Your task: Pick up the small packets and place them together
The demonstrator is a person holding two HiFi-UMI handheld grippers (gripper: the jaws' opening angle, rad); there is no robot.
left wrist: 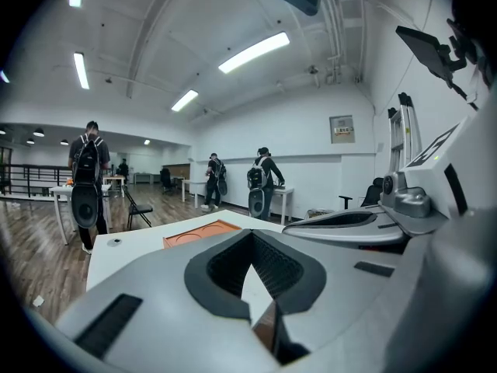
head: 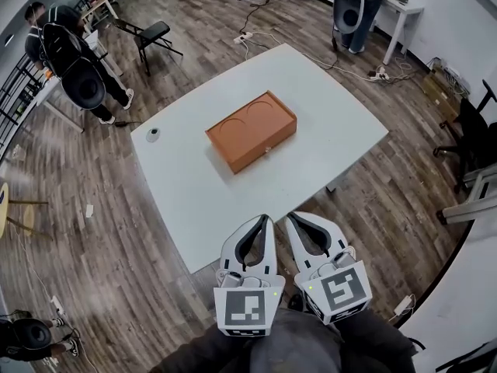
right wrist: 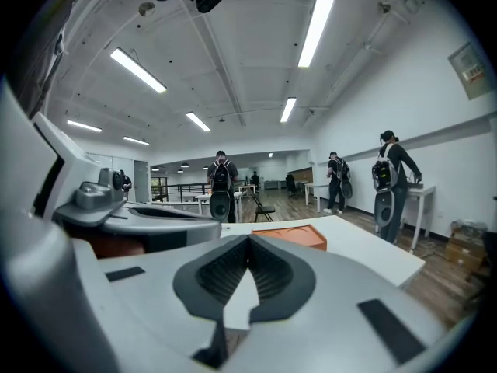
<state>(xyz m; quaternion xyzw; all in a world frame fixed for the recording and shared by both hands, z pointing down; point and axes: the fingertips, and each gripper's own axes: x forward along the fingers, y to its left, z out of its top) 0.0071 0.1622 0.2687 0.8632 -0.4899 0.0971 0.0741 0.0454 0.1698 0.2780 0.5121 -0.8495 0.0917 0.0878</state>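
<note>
No small packets show in any view. An orange box (head: pixel 251 130) with two round recesses in its lid lies at the middle of the white table (head: pixel 326 107); it also shows beyond the jaws as the orange box (left wrist: pixel 200 235) and the orange box (right wrist: pixel 295 235). My left gripper (head: pixel 262 220) and right gripper (head: pixel 293 217) hover side by side over the table's near edge, short of the box. Both are shut with nothing between their jaws. In their own views the left gripper (left wrist: pixel 250 239) and right gripper (right wrist: pixel 248 239) point toward the box, tips touching.
A small round grey object (head: pixel 154 134) sits at the table's left corner. A folding chair (head: pixel 151 33) and a person with a backpack (head: pixel 78 61) stand far left, another person (head: pixel 353 6) by a desk far right. Cables (head: pixel 256 29) trail on the wooden floor.
</note>
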